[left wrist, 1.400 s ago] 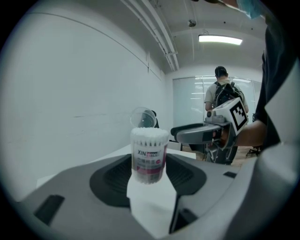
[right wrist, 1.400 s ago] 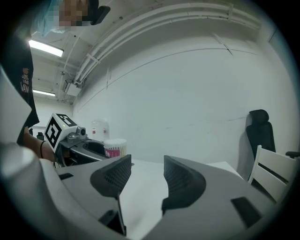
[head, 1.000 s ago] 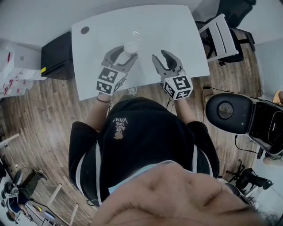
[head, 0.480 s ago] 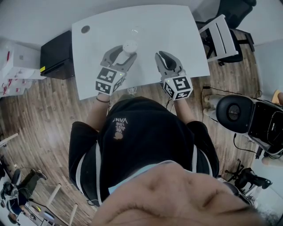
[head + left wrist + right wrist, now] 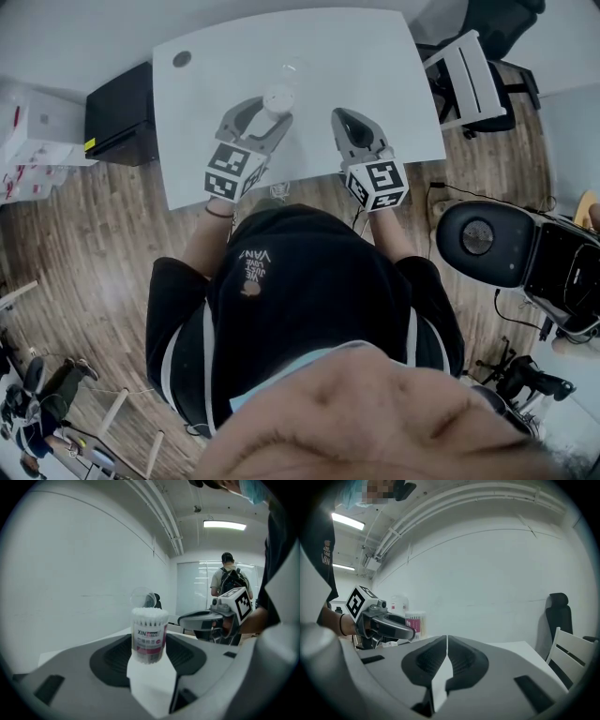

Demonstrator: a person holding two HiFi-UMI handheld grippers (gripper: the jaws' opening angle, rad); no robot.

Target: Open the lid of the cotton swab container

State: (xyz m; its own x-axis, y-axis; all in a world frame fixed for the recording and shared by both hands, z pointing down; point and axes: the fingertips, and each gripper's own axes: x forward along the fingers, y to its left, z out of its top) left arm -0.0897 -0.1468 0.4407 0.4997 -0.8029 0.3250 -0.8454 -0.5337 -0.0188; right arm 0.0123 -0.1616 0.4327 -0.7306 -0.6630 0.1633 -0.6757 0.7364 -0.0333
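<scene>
The cotton swab container (image 5: 277, 97) stands on the white table (image 5: 356, 56), a clear tub with a pink label (image 5: 149, 637) and white swab tips showing at its uncovered top. A clear round lid (image 5: 142, 597) shows just behind the top; whether it hangs on the tub I cannot tell. My left gripper (image 5: 271, 111) is shut on the tub, a pad on each side (image 5: 149, 652). My right gripper (image 5: 350, 120) rests to the right, apart from the tub. Its jaws have just been closing and are now shut with nothing between them (image 5: 446, 644). The tub (image 5: 416, 623) shows there behind the left gripper (image 5: 389, 626).
A black cabinet (image 5: 117, 117) stands off the table's left edge and a white chair (image 5: 469, 75) at its right. A round black device (image 5: 483, 239) sits on the floor at the right. A person with a backpack (image 5: 229, 581) stands far off.
The right gripper's jaws have gone from wide apart to shut, empty. The left gripper and the tub have stayed where they were.
</scene>
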